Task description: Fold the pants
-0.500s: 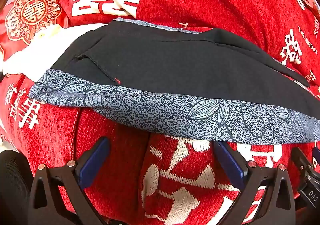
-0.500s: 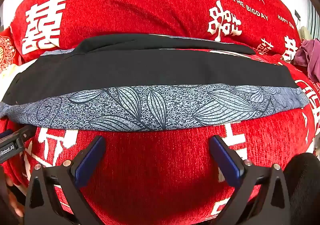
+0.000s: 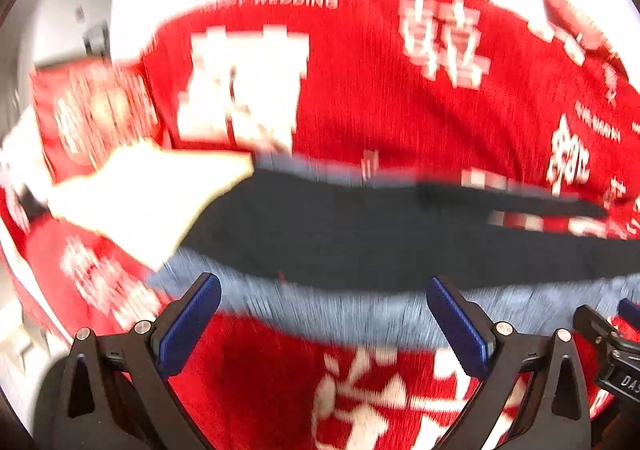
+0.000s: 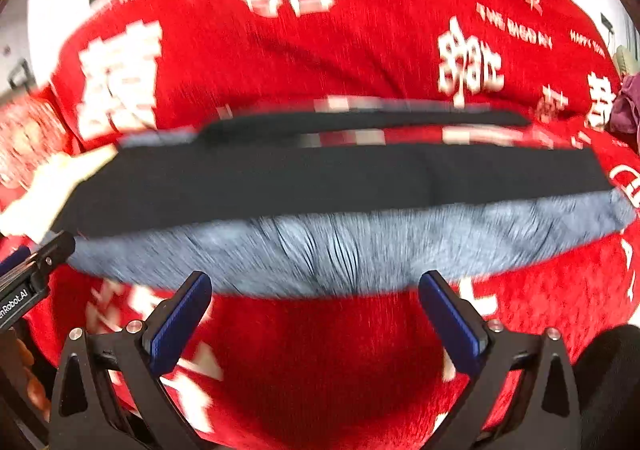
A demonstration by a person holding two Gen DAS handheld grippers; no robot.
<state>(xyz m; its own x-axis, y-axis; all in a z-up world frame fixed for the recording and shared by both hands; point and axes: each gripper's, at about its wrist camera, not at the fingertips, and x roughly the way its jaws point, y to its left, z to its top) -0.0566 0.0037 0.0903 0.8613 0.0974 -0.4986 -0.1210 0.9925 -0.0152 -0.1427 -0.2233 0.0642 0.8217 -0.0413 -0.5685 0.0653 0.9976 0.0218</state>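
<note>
Fingers (image 3: 456,326) of both grippers spread, empty; purple cloth (image 4: 624,110) only in right view.

We see both views blur now, where they were sharp half a second ago. The pants (image 3: 400,234) sit lower in each, their grey band reaching the tips of the left gripper (image 3: 323,298) and right gripper (image 4: 315,292) (jaws as wide as before).

Blurred black pants (image 4: 320,178) with grey patterned band, on red blanket (image 4: 320,50), right gripper (image 4: 316,310) jaws wide, empty
</note>
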